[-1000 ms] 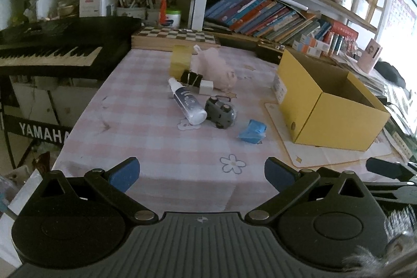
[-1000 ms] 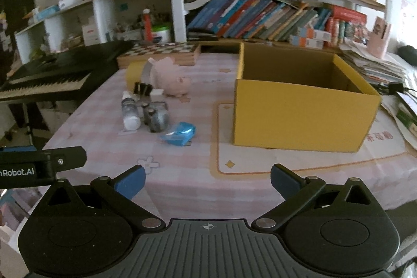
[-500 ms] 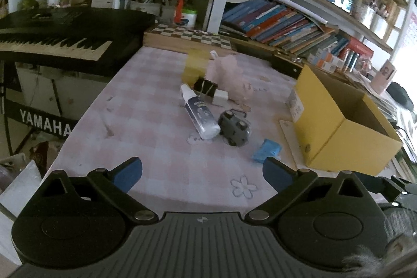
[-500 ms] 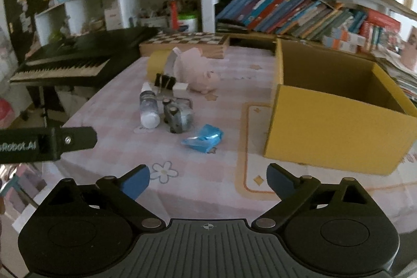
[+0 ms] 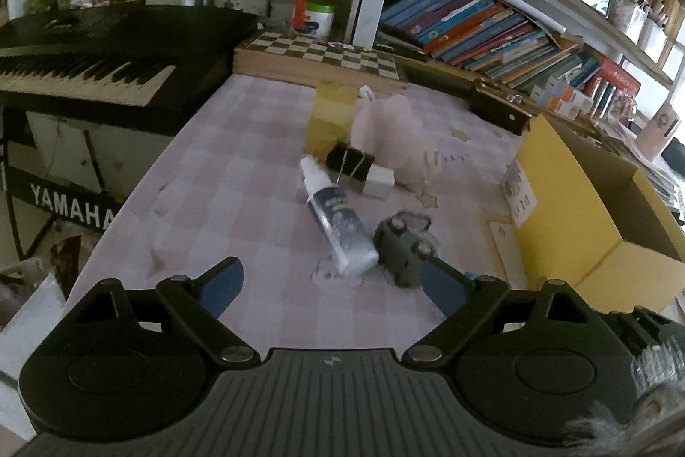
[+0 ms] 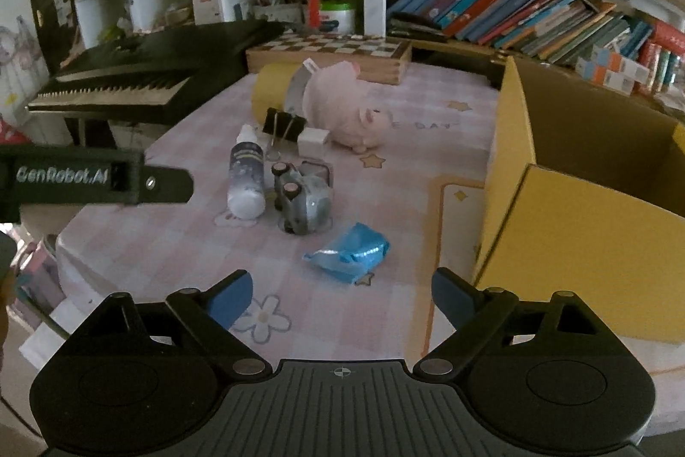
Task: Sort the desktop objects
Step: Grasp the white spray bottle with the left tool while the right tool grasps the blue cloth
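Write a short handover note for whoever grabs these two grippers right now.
Left gripper: jaws closing, nothing between them. Right gripper: jaws closing, empty too.
On the pink checked tablecloth: white spray bottle lying down, grey toy car, crumpled blue wrapper, black binder clip, pink plush pig, yellow tube.
Open yellow cardboard box: no items visible inside.
Done: nothing visibly sorted. Left: everything.

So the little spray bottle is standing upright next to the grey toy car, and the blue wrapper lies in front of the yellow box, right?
Not quite: the spray bottle is lying on its side, not standing. The right wrist view shows it flat on the tablecloth with its cap pointing away, next to the grey toy car. The blue wrapper does lie in front of the yellow box.
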{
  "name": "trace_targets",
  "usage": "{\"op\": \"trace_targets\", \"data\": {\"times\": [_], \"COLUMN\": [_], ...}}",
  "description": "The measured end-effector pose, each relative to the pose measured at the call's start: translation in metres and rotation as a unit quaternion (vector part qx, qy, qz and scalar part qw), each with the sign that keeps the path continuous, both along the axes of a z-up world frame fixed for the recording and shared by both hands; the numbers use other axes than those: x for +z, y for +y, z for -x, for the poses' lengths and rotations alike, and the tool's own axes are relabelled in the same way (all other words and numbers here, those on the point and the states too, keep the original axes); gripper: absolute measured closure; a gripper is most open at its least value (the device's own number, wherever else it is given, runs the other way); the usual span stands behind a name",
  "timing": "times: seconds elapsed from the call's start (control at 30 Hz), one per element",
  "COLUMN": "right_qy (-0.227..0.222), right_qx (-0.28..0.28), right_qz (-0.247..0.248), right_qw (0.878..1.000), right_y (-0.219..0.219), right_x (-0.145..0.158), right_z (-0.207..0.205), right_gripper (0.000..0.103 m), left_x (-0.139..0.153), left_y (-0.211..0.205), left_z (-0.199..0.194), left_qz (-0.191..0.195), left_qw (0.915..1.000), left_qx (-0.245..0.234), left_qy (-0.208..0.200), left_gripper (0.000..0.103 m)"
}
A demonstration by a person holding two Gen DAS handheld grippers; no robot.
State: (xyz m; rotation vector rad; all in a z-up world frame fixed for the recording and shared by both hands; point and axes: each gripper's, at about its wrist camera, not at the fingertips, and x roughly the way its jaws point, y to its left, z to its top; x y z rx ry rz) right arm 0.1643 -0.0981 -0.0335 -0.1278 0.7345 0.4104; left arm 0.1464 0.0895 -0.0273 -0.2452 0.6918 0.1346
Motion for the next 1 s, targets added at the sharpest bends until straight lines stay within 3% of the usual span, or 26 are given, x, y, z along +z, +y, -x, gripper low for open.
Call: {"op": "trace_targets", "data": {"times": [0.4, 0.67, 1.0], "right_qy": [0.014, 0.021, 0.043], "right_qx": [0.034, 0.061, 0.064], "right_qz": [0.015, 0.037, 0.036], "right_qw": [0.999, 0.997, 0.996], "right_y": [0.009, 0.02, 0.024], "right_x": [-0.014, -0.026, -0.04], "right_z": [-0.032, -0.045, -0.062], "right_gripper": [0.011, 0.012, 0.018], "left_x": [-0.013, -0.039, -0.054], "left_y": [0.003, 0.007, 0.004], "left_z": [-0.055, -0.094, -0.106], "left_qz": [-0.01, 0.004, -0.008], "left_qw": [0.9998, 0.9983, 0.997], "left_qx": [0.011, 0.019, 0.004], "left_qy": [0.013, 0.055, 0.076], "left_gripper": [0.016, 0.039, 0.049]}}
